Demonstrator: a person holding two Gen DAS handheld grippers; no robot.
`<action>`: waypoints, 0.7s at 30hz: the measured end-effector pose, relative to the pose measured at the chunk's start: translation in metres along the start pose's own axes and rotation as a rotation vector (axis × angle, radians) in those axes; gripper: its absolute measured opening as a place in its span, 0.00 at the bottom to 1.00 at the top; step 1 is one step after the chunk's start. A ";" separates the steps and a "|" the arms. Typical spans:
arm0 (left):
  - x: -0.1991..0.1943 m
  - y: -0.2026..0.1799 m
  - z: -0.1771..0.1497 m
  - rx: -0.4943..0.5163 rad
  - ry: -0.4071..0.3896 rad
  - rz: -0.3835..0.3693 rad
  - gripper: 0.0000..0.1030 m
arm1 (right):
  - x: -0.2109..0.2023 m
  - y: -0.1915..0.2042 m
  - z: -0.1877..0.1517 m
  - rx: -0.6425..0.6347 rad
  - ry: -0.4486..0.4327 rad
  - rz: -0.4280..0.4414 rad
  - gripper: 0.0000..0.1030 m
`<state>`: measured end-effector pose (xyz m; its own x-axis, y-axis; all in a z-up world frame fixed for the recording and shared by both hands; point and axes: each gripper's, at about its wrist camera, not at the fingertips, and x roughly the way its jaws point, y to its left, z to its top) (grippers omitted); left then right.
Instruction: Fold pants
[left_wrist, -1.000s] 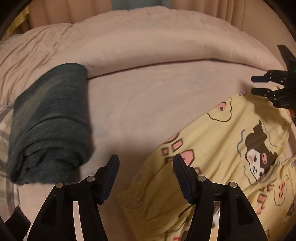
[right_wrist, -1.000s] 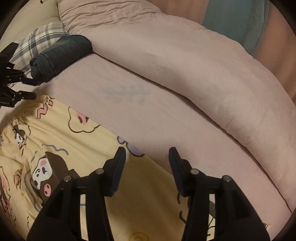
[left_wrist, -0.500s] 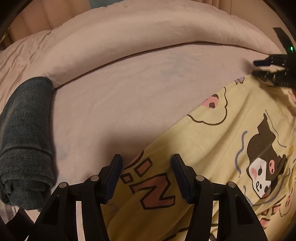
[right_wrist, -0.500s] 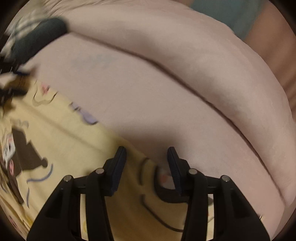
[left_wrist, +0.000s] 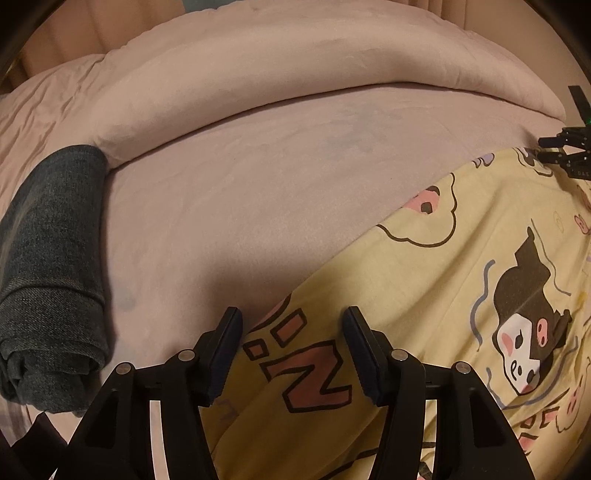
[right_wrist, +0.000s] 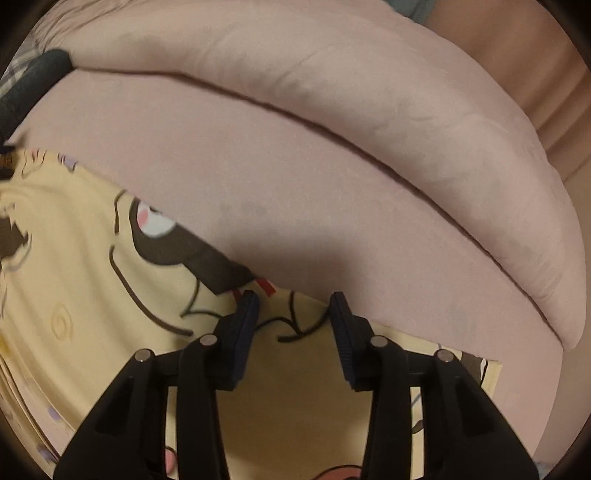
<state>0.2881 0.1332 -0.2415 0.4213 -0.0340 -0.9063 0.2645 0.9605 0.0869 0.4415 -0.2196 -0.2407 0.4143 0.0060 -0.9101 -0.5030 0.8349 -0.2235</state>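
Observation:
Yellow cartoon-print pants (left_wrist: 424, 295) lie flat on a pink bed sheet (left_wrist: 258, 184). In the left wrist view my left gripper (left_wrist: 291, 332) is open and empty, just above the pants' near edge. In the right wrist view the pants (right_wrist: 92, 258) spread to the lower left, and my right gripper (right_wrist: 291, 314) is open and empty above their far edge. The right gripper also shows at the far right of the left wrist view (left_wrist: 561, 155), beside the pants' far corner.
A rolled dark grey garment (left_wrist: 48, 277) lies at the left on the sheet, also seen at the top left of the right wrist view (right_wrist: 33, 81). A thick pink duvet (left_wrist: 295, 66) runs across the back. A plaid pillow edge (right_wrist: 14, 70) is beside the roll.
Both grippers have moved apart along the pants' edge and dropped lower over the cloth. Both stay open and empty. The pants lie as before.

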 end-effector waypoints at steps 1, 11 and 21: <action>-0.005 0.003 -0.001 -0.003 -0.002 0.000 0.56 | 0.002 -0.001 0.002 -0.010 0.001 0.000 0.37; -0.007 0.008 -0.003 -0.008 -0.004 -0.006 0.56 | 0.009 -0.010 0.010 0.011 -0.046 -0.108 0.00; -0.023 0.058 -0.026 -0.042 -0.003 -0.029 0.56 | -0.022 0.050 0.065 -0.131 -0.216 0.241 0.60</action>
<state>0.2714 0.1971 -0.2263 0.4168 -0.0631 -0.9068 0.2399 0.9699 0.0428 0.4568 -0.1425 -0.2089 0.4161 0.3225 -0.8502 -0.6931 0.7178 -0.0670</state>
